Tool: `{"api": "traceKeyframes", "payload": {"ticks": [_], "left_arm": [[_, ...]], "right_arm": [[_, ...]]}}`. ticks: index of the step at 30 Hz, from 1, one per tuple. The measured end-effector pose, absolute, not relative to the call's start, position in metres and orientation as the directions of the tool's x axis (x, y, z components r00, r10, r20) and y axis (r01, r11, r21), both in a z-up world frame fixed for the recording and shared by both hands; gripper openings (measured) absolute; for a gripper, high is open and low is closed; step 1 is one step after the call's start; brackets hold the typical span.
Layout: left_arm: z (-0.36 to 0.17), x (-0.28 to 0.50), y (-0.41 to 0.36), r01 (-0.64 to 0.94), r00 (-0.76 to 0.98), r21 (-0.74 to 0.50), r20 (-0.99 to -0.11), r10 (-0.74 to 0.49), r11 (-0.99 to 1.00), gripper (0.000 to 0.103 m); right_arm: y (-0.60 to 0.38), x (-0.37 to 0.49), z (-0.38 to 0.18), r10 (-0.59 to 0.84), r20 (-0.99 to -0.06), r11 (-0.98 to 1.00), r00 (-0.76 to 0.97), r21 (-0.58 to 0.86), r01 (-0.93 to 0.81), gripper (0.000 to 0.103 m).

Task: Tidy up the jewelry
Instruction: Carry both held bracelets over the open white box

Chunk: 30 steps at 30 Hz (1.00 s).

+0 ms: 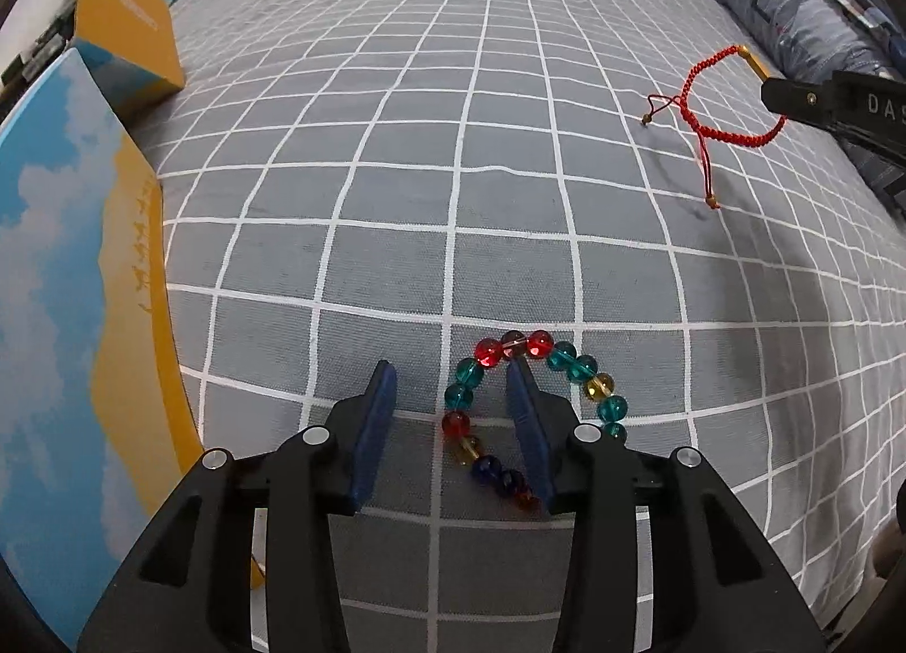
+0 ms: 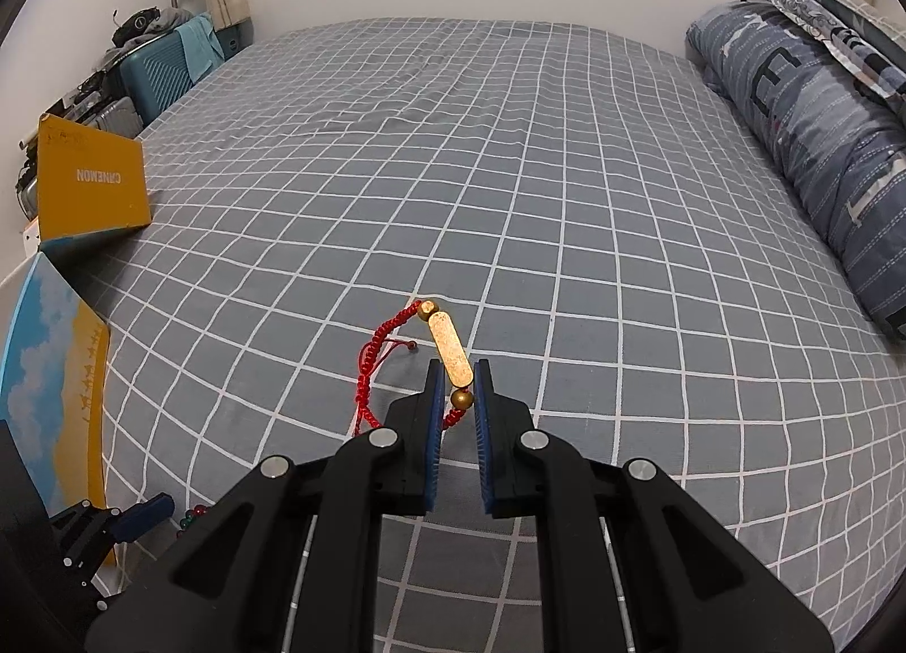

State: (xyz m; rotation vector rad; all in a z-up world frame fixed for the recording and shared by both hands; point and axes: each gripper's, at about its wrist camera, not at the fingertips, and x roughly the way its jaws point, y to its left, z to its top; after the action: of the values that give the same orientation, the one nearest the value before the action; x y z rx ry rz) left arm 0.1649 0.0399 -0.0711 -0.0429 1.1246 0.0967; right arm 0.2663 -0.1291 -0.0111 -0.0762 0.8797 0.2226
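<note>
In the left wrist view our left gripper (image 1: 450, 370) fills the bottom of the frame, its blue pads parted over the grey checked bedsheet (image 1: 396, 171). The bead bracelet (image 1: 470, 381), a loop of red, teal, amber and dark blue glass beads, lies on the sheet at lower centre. The right-hand finger (image 1: 524, 415) of the left gripper stands inside the loop, so one side of the beads runs between the pads and the other side curves round outside that finger. The left-hand pad is clear of the beads; we cannot tell whether the right-hand one touches them. Nothing is clamped.

At the upper right of that view the tip of our right gripper (image 1: 793, 98) comes in from the edge, with the red cord bracelet (image 1: 730, 135) hanging from it just above the sheet, its knotted tails trailing down.

In the right wrist view the right gripper (image 2: 457, 370) sits at lower centre, its pads drawn close together on the cord bracelet (image 2: 368, 358): the near end of the gold bar (image 2: 448, 347) and a gold bead sit between the fingertips, and the red cord loops out to the left.

A yellow box (image 2: 90, 188) stands at the left edge of the bed, and a lid (image 1: 68, 279) printed with sky and clouds leans nearer us at the left. A rolled blue duvet (image 2: 804, 143) lies along the right side.
</note>
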Motion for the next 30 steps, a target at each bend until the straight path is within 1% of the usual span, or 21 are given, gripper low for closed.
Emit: {"api": "traceKeyframes", "payload": {"ticks": [2,3,7,14,24,30], "left_arm": [[-0.07,0.163,0.04,-0.092,0.424,0.007,-0.904,0.045,0.996,0.011],[-0.068,0.162,0.04,-0.092,0.43,-0.002,-0.902,0.038,0.996,0.009],[-0.058,0.158,0.038,-0.078,0.469,-0.062,-0.883,-0.018,0.995,0.009],[-0.032,0.149,0.037,-0.085,0.537,-0.091,-0.843,-0.031,0.992,0.009],[0.0,0.14,0.033,-0.102,0.599,-0.052,-0.8,0.019,0.993,0.009],[0.012,0.14,0.041,-0.144,0.614,-0.046,-0.788,0.053,0.988,0.009]], "right_arm": [[-0.13,0.266,-0.01,0.163,-0.77,0.974,0.617,0.028,-0.223,0.01],[-0.13,0.266,-0.01,0.164,-0.769,0.974,0.617,0.029,-0.223,0.01],[-0.13,0.265,-0.008,0.161,-0.766,0.975,0.622,0.028,-0.219,0.01],[-0.135,0.258,-0.003,0.164,-0.76,0.977,0.629,0.036,-0.212,0.01],[-0.144,0.239,0.002,0.161,-0.754,0.978,0.637,0.037,-0.203,0.01],[-0.146,0.224,0.006,0.151,-0.746,0.979,0.648,0.025,-0.2,0.01]]}}
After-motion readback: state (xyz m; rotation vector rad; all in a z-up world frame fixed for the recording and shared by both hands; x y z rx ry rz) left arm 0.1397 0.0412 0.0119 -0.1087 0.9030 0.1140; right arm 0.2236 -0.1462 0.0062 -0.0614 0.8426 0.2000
